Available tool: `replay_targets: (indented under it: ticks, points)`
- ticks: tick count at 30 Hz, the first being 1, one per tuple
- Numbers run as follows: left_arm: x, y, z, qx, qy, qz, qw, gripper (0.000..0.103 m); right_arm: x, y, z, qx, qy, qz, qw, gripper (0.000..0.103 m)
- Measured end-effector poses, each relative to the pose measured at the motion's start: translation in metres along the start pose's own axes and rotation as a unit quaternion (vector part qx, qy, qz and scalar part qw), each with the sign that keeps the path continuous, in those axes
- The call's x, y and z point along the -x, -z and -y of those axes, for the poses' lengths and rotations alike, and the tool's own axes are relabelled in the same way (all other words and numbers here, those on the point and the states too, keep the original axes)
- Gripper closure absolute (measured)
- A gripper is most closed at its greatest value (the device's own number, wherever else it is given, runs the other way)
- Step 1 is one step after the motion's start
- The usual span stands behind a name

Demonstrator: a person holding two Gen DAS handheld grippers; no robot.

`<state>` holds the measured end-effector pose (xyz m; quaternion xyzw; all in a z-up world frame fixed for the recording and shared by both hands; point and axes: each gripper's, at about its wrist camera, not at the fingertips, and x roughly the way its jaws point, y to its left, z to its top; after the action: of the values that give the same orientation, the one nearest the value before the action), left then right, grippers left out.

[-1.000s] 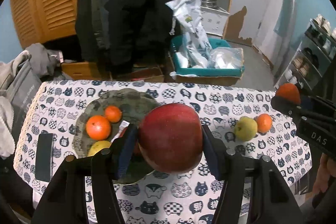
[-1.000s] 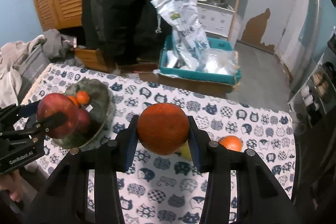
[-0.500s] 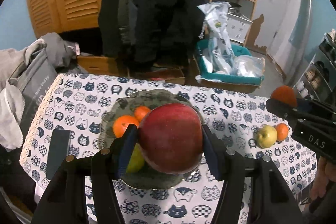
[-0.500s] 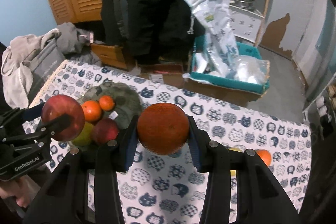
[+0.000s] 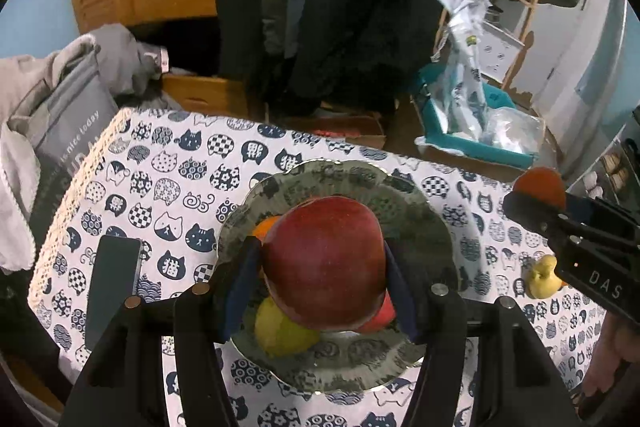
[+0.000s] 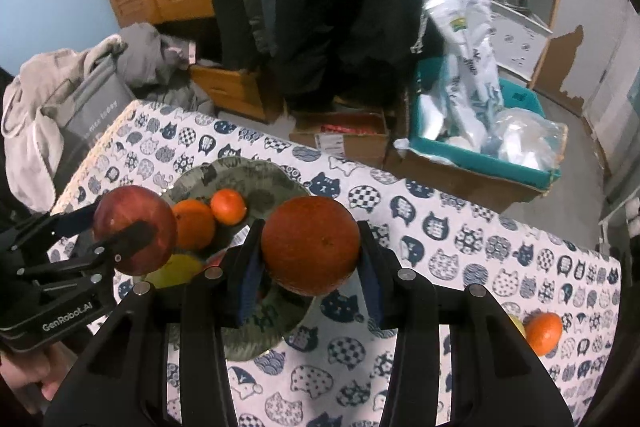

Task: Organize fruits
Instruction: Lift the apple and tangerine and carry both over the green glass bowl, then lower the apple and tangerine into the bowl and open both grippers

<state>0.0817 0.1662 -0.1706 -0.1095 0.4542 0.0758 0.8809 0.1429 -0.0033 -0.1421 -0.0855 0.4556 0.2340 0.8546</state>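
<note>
Left gripper [image 5: 324, 267]: it is closed on a big red apple [image 5: 325, 263]. The apple is squeezed between the two fingers and fills the gap between them.

Apple and plate: the apple is held up over the green plate [image 5: 416, 227]. It is not seen to touch the plate.

Right gripper [image 6: 310, 253]: it is closed on a big orange [image 6: 311, 245]. The orange is pinched on both sides by the fingers.

Orange and plate: the orange is held over the right edge of the plate, as seen from the right wrist view. Whether it touches the plate cannot be told.

The two grippers: they are kept near each other, with the left one at the plate's left side in the right wrist view.

On the plate: two small oranges [image 6: 194, 225] are seen side by side at the back. A yellow fruit [image 5: 280, 331] and another red fruit [image 5: 380, 315] are partly hidden under the apple.

Off the plate: a yellow-green fruit [image 5: 542, 281] and a small loose orange [image 6: 544, 333] are left on the cat-print cloth [image 5: 180, 187], well apart from the plate on the right.

Beside the plate: a dark phone [image 5: 114, 287] is laid flat on the cloth to the left.
</note>
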Motion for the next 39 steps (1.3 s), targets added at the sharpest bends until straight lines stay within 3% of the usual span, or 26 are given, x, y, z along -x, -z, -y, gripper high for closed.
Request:
replay_targets:
  ticks: [13,23,27,33,39]
  points:
    - [-0.045,0.001,-0.006,0.008,-0.003,-0.036,0.9993,0.041,-0.047,0.001,-0.003,-0.002,-0.011,-0.037,0.999,0.06]
    - [-0.067,0.005,-0.001,0.003,0.008,-0.063,0.998,0.04,-0.058,0.005,0.002,-0.012,-0.014,-0.049,0.999,0.06]
    - [-0.065,0.005,0.001,-0.002,0.023,-0.061,0.9979,0.039,-0.061,0.005,0.002,-0.013,-0.016,-0.051,0.998,0.06]
    - [-0.053,0.006,0.003,-0.013,0.017,-0.047,0.9987,0.025,-0.07,0.005,-0.001,-0.017,-0.021,-0.058,0.998,0.06]
    - [-0.038,0.009,-0.019,0.021,0.014,-0.045,0.9987,0.024,-0.083,0.007,-0.004,-0.021,-0.03,-0.074,0.997,0.06]
